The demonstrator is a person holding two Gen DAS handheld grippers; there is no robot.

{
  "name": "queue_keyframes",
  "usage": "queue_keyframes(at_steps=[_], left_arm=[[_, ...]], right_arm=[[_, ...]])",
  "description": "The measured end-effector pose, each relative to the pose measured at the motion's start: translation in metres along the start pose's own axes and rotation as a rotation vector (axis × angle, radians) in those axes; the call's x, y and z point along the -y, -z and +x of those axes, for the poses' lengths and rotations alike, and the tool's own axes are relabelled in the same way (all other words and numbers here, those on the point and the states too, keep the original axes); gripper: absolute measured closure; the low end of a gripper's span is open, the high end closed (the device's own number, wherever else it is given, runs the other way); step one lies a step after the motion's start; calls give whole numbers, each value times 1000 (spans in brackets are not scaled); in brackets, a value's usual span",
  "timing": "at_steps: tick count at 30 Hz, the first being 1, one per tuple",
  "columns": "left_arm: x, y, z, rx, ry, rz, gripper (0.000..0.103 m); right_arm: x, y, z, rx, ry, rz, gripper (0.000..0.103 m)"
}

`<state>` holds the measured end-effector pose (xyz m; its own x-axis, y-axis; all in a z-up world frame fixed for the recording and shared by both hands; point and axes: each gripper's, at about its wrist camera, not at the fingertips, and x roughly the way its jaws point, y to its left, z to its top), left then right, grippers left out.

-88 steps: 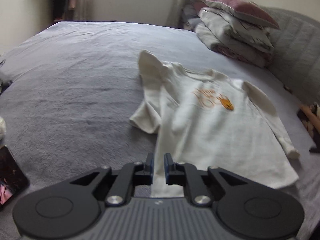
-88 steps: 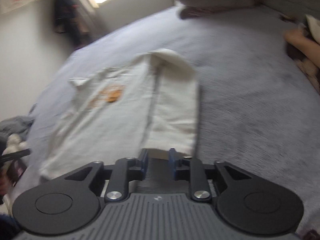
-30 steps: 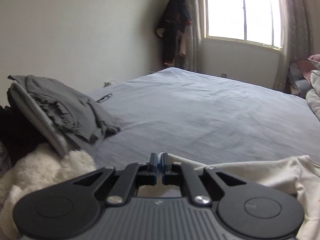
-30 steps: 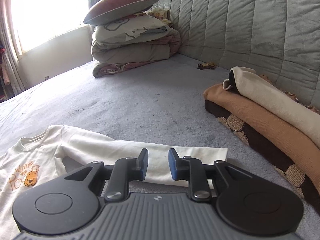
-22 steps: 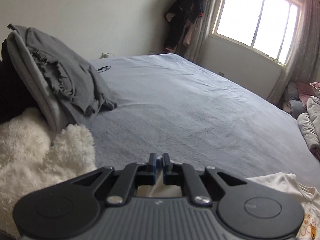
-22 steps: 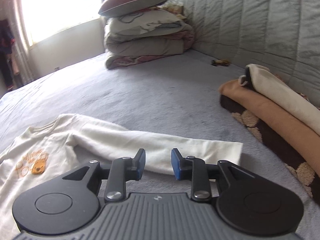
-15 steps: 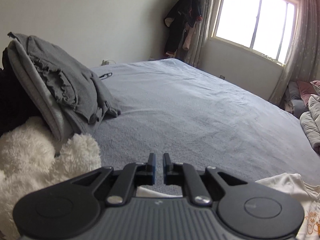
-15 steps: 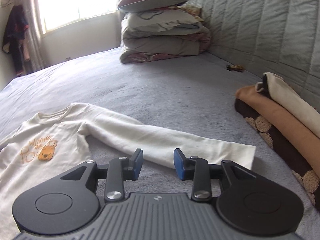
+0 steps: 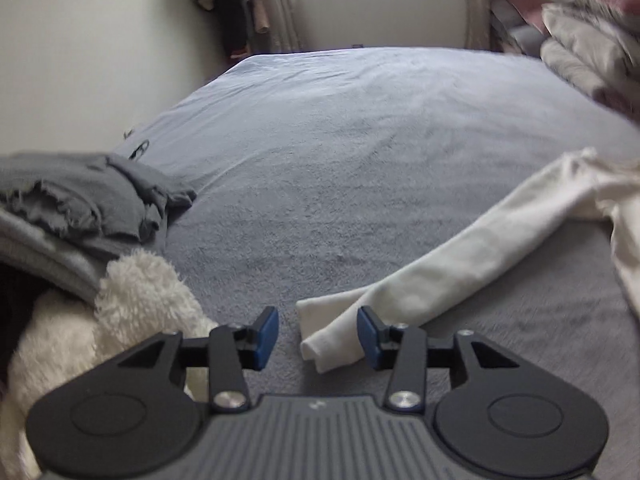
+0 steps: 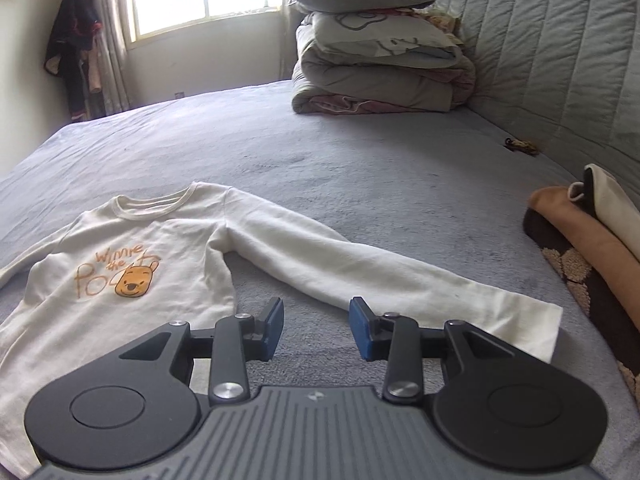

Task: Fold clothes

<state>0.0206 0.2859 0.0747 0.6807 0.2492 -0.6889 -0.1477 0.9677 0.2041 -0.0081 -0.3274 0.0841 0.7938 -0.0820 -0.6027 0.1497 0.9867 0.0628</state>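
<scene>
My left gripper [image 9: 317, 332] is spread wide with nothing between its blue pads; the cuff of one sleeve [image 9: 440, 276] lies just ahead of it, nearer the right-hand pad, a little rolled at the end. That sleeve runs away to my right toward the body of the white sweatshirt [image 10: 132, 264]. To the left of this gripper sit a fluffy white thing [image 9: 132, 300] and a heap of grey clothes [image 9: 88, 200].

My right gripper [image 10: 316, 326] is equally wide apart and holds nothing. It hovers over bare bedcover [image 10: 360, 168] in the gap between the sweatshirt's body on its left and the other sleeve [image 10: 380, 276], which stretches across in front of it and ends at a flat cuff off to the right. Further right is a stack of folded garments [image 10: 592, 232]; far ahead, a pile of pillows [image 10: 376, 60].

The sweatshirt lies face up, both sleeves out, so I judge the fold is only starting. To do it well, I'd pinch each cuff squarely, catching both layers, and carry the sleeves inward across the chest without dragging the body out of line.
</scene>
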Motion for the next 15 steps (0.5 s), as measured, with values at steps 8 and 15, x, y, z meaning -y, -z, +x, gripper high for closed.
queue_keyframes(at_steps=[8, 15], left_arm=[[4, -10, 6, -26, -13, 11, 98], [-17, -50, -60, 236, 40, -84, 98]], right_arm=[[-8, -1, 4, -8, -18, -18, 63], [-6, -2, 8, -15, -6, -13, 63]])
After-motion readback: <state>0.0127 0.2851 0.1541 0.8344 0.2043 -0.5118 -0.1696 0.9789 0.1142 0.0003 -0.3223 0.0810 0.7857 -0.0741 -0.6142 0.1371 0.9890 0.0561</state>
